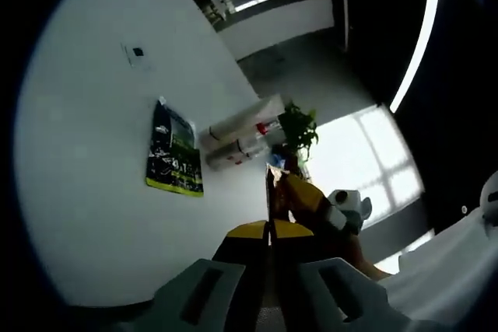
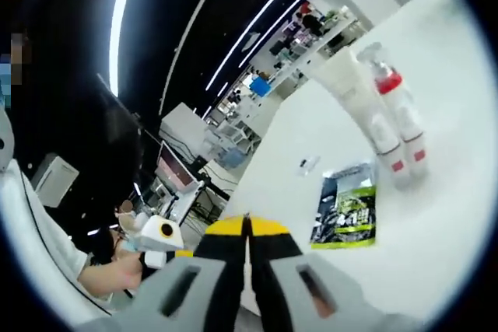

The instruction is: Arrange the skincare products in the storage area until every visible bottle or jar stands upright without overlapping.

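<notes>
We note both claws, left and right, closed on nothing, with two white tubes standing ahead-right of the right claw, beyond the green-black sachet lying on the white surface.

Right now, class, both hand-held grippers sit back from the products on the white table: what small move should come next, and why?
Probably open the right hand-held gripper and ease it toward the white tube. Its jaws look closed with nothing between them, and the tube and the red-capped bottle appear to stand close together beside the green sachet, so nothing is grasped yet.
</notes>
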A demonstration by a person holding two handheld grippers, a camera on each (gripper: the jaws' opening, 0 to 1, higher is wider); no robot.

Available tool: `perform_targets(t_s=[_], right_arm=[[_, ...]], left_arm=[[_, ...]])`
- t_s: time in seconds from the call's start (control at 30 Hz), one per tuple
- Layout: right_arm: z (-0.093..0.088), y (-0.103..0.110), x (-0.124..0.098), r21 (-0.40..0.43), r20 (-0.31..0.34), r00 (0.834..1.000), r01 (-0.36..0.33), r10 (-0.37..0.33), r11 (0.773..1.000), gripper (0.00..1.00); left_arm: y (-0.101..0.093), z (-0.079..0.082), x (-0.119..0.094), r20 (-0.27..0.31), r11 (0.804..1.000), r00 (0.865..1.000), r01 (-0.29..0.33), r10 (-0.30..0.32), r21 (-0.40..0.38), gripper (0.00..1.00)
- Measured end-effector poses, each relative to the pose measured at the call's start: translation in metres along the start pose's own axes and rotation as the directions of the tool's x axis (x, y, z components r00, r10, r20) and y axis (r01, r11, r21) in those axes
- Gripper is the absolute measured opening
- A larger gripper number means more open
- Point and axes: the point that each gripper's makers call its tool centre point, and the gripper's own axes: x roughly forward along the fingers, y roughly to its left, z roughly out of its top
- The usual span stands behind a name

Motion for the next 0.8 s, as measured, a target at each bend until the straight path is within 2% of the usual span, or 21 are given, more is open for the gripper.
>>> perform_targets(t_s=[0.2, 0.33, 0.43, 0.63, 0.8], right_arm=[[-0.006, -0.007, 0.015, -0.072, -0.054, 0.998, 0.026, -0.030, 0.997, 0.01], [-0.011, -0.015, 0.025, -0.126, -0.103, 0.992, 0.061, -0.075, 0.990, 0.01], [-0.011, -0.015, 0.037, -0.226, -0.133, 0.986, 0.070, -0.102, 0.972, 0.01], [-0.007, -0.024, 0.062, -0.258, -0.134, 0.983, 0.087, -0.124, 0.962, 0.01], [-0.006, -0.034, 0.085, -0.279, -0.128, 0.981, 0.105, -0.146, 0.954, 0.01]], left_arm=[[0.013, 0.010, -0.003, 0.010, 1.000, 1.000, -0.026, 0.026, -0.008, 0.00], [0.022, 0.017, -0.005, 0.026, 0.999, 0.999, -0.039, 0.039, -0.023, 0.00], [0.034, 0.024, -0.006, 0.033, 0.998, 0.997, -0.067, 0.067, -0.017, 0.00], [0.053, 0.046, -0.005, 0.091, 0.995, 0.991, -0.093, 0.097, -0.044, 0.00], [0.069, 0.066, -0.005, 0.117, 0.991, 0.985, -0.126, 0.129, -0.039, 0.00]])
